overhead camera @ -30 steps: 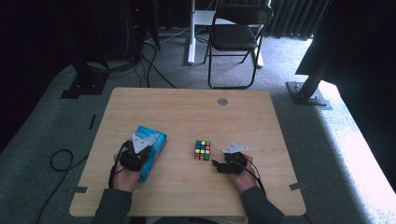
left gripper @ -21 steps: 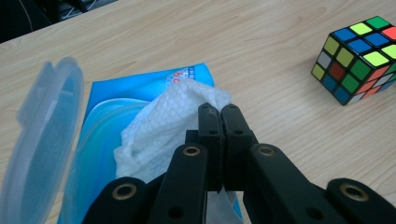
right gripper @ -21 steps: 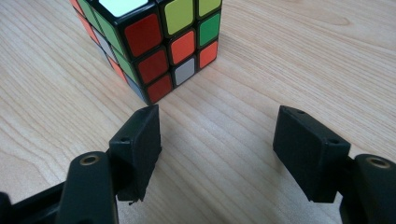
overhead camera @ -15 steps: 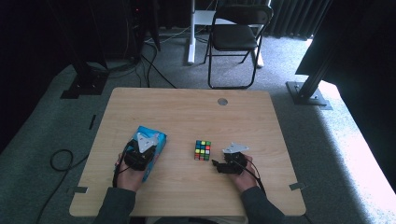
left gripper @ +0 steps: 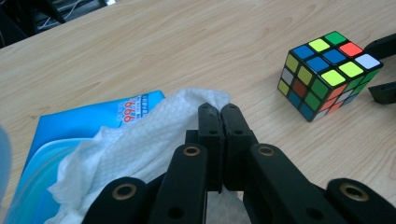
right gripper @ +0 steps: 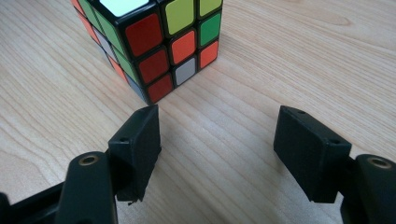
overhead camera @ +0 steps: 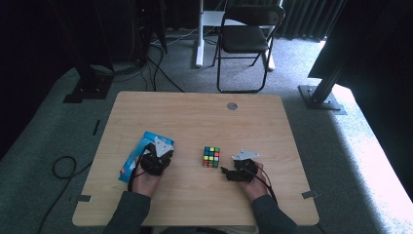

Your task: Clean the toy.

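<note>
Between the left gripper's (left gripper: 219, 112) fingers we note a white wet wipe (left gripper: 140, 144): the two fingers are pressed together on it, and the sheet bunches up to their left, trailing down to the blue wipe packet (left gripper: 79, 121) that lies flat on the counter (overhead camera: 195, 117) just behind and left of the fingertips. Whether the wipe has come wholly free of the packet we cannot tell.

Ahead and to the right of these fingers, well apart from them, stands the colour cube (left gripper: 329, 74) on bare wood, yellow, green, blue and red tiles up.

At the right gripper (right gripper: 219, 140) we record fingers spread wide with nothing between them but wood grain. The cube sits just beyond the fingertips, nearer the left finger (right gripper: 137, 144), apart from both; one lower corner points toward the gap.

From the high view we see the left gripper (overhead camera: 157, 157) over the packet's near end and the right gripper (overhead camera: 229, 173) just beside the cube (overhead camera: 211, 157).
</note>
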Demonstrator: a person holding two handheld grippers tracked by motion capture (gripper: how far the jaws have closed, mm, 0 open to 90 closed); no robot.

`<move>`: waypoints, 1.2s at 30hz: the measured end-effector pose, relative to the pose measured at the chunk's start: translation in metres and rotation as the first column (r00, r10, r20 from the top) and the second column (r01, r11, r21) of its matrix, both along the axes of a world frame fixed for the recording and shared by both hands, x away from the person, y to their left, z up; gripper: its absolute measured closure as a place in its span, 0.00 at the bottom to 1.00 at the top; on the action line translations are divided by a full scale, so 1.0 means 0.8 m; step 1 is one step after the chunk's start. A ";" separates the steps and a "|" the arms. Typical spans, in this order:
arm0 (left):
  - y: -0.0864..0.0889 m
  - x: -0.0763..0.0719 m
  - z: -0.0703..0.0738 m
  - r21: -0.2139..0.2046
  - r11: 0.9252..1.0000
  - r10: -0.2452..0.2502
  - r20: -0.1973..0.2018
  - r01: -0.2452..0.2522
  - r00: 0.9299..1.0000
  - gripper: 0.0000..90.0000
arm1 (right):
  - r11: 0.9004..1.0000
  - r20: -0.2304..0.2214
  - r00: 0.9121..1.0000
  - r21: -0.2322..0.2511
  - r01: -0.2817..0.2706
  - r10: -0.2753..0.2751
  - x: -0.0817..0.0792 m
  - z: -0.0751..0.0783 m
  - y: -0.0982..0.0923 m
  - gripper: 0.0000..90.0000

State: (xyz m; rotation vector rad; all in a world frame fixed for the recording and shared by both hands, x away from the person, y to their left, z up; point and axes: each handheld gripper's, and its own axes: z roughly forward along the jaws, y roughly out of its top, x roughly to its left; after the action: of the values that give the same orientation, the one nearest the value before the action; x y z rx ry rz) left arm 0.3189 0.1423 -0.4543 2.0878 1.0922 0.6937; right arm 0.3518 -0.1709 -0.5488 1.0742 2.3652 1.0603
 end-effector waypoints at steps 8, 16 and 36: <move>-0.010 0.003 0.002 -0.005 1.000 -0.018 -0.004 0.018 1.000 0.99 | 1.000 0.000 1.000 0.001 0.001 -0.001 0.000 0.000 0.000 0.35; -0.016 0.005 0.006 -0.021 0.998 -0.055 -0.003 0.055 0.999 0.99 | 1.000 0.001 1.000 -0.001 -0.002 0.002 0.000 0.000 0.000 0.35; -0.067 0.013 0.013 -0.040 0.985 -0.169 0.009 0.169 0.986 0.99 | 1.000 0.000 1.000 -0.002 -0.003 0.003 0.000 0.000 0.000 0.34</move>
State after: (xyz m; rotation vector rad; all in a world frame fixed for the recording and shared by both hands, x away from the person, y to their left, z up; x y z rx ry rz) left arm 0.3292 0.0886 -0.4439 2.1130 0.9056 0.5888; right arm 0.3519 -0.1711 -0.5487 1.0706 2.3678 1.0589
